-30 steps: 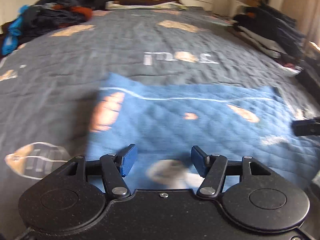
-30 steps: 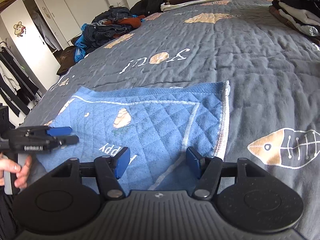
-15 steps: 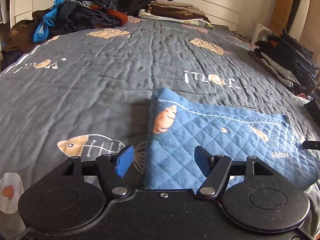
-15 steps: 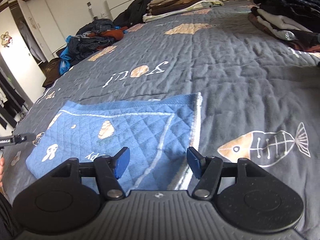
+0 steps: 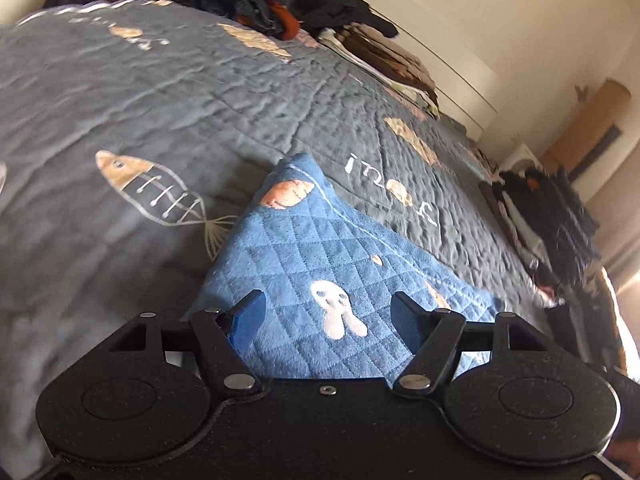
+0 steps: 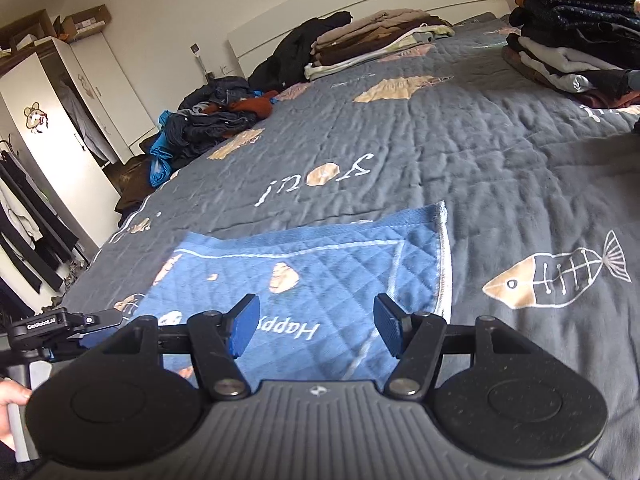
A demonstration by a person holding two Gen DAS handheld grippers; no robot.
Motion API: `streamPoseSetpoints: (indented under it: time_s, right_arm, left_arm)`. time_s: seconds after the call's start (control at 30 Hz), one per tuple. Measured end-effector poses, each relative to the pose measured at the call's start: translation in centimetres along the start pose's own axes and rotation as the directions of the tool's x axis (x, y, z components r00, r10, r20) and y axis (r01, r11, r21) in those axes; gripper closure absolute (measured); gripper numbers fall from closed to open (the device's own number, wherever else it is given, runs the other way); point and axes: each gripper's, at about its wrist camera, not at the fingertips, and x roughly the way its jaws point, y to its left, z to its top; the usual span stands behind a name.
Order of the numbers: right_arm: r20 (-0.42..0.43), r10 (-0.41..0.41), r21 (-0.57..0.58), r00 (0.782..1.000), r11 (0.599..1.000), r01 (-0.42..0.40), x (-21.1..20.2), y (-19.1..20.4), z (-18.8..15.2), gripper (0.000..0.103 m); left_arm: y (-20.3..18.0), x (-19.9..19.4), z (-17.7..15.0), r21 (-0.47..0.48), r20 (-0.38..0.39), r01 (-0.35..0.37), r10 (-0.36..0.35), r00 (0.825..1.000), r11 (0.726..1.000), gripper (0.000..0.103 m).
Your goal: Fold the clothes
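Jaws: left gripper (image 5: pixel 325 314) is opening, its blue pads apart above the cloth and pressing on nothing; right gripper (image 6: pixel 316 326) stands released, pads apart, nothing pinched between them.
Bed: grey quilted bedspread (image 6: pixel 460 148) printed with fish and lettering fills both views.
Task cloth: blue quilted towel (image 6: pixel 320 276) lies folded and flat on the bedspread, just ahead of both grippers, a pale stitched hem along its right edge; "Happy" reads on it upside down.
Folded stacks: brown and beige folded clothes (image 6: pixel 380 38) by the headboard; dark folded pile (image 6: pixel 576 28) at the right side of the bed, well apart from the towel.
Loose heap: unfolded jeans, rust and blue garments (image 6: pixel 212 120) at the far left corner.
Room: white wardrobe (image 6: pixel 52 128) and hanging dark clothes on the left.
Pose: both grippers tilt downward over the towel's near edge; the left wrist view is rolled, the bed slanting across it.
Hand: person's hand (image 6: pixel 10 396) grips the left gripper's handle at the right view's left edge.
Hard to see: the towel's near edge is hidden behind both gripper bodies; the hand is cut off by the frame; the left view is blurred.
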Motion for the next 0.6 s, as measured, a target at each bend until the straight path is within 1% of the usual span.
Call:
streamPoseSetpoints:
  time_s: [0.13, 0.23, 0.4, 0.47, 0.6]
  right_arm:
    - [0.029, 0.015, 0.067, 0.999, 0.998, -0.017, -1.9, 1.1, -1.4, 0.037]
    - [0.031, 0.013, 0.131, 0.999, 0.991, -0.017, -3.1, 1.8, -2.8, 0.034]
    - [0.003, -0.005, 0.218, 1.000, 0.976, 0.005, -4.1, 2.6, -5.0, 0.032]
    - [0.007, 0.001, 0.267, 1.000, 0.964, -0.003, -4.3, 2.5, -6.0, 0.032]
    - [0.024, -0.008, 0.418, 1.000, 0.908, -0.003, -4.3, 1.4, -7.9, 0.031]
  left_arm:
    - [0.4, -0.7, -0.6, -0.072, 0.001, -0.004, 0.004, 1.000, 0.997, 0.033]
    - [0.1, -1.3, -0.9, -0.078, 0.011, 0.001, 0.000, 1.000, 0.997, 0.033]
    - [-0.4, -2.0, -1.5, -0.087, 0.018, 0.021, -0.019, 1.000, 0.996, 0.033]
    - [-0.5, -2.3, -1.7, -0.095, 0.021, 0.033, -0.031, 0.999, 0.995, 0.033]
    - [-0.6, -2.6, -1.9, -0.117, 0.023, 0.055, -0.053, 0.998, 0.992, 0.032]
